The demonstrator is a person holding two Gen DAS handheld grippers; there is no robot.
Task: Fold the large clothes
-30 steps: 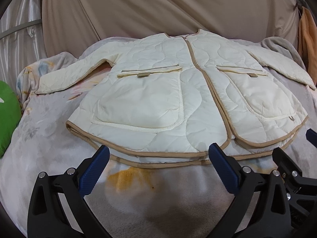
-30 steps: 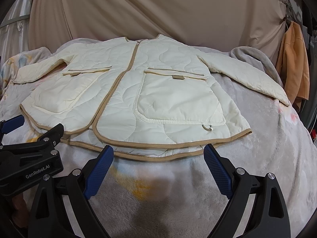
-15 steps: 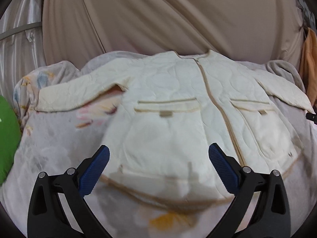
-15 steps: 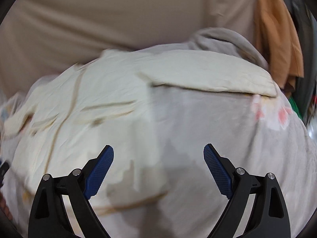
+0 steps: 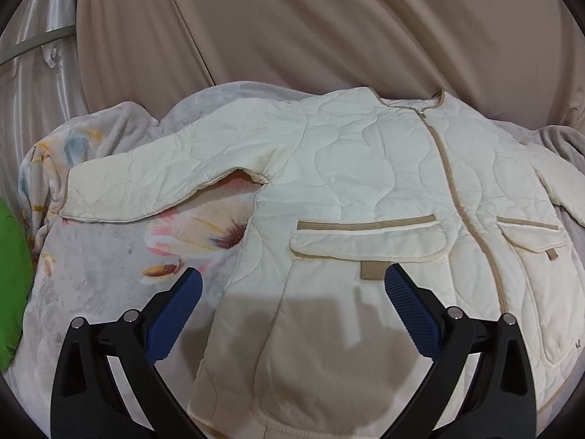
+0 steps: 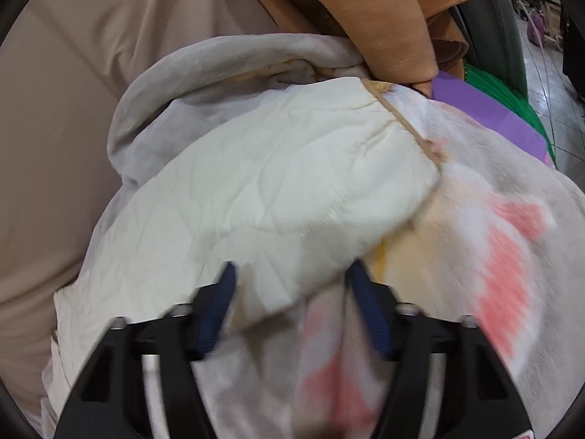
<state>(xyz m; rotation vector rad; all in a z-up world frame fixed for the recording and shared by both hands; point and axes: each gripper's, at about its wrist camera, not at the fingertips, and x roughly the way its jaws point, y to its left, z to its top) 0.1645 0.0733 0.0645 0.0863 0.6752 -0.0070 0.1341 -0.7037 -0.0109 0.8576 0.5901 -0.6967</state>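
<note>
A cream quilted jacket (image 5: 365, 190) with tan trim lies flat, front up and zipped, on a floral blanket (image 5: 109, 256). Its left sleeve (image 5: 153, 179) stretches out to the left. My left gripper (image 5: 292, 292) hovers open above the jacket's lower left side, near the left pocket flap (image 5: 369, 237), with nothing held. In the right wrist view, the jacket's right sleeve (image 6: 278, 183) fills the middle, its tan-edged cuff at the upper right. My right gripper (image 6: 294, 292) is closing, with the sleeve's lower edge between the blue pads (image 6: 219, 300); a gap still shows around the fabric.
A beige curtain (image 5: 329, 29) hangs behind the bed. A green cushion (image 5: 11, 285) lies at the left edge. An orange garment (image 6: 384, 11) hangs beyond the right sleeve, with purple and green mats (image 6: 486, 109) below it. The blanket bunches into a ridge (image 6: 237, 58) at the far side.
Both grippers moved forward from the hem over the jacket. The right one swung far right to the right sleeve, rolled, and its jaws narrowed around the sleeve edge. The left stayed wide open.
</note>
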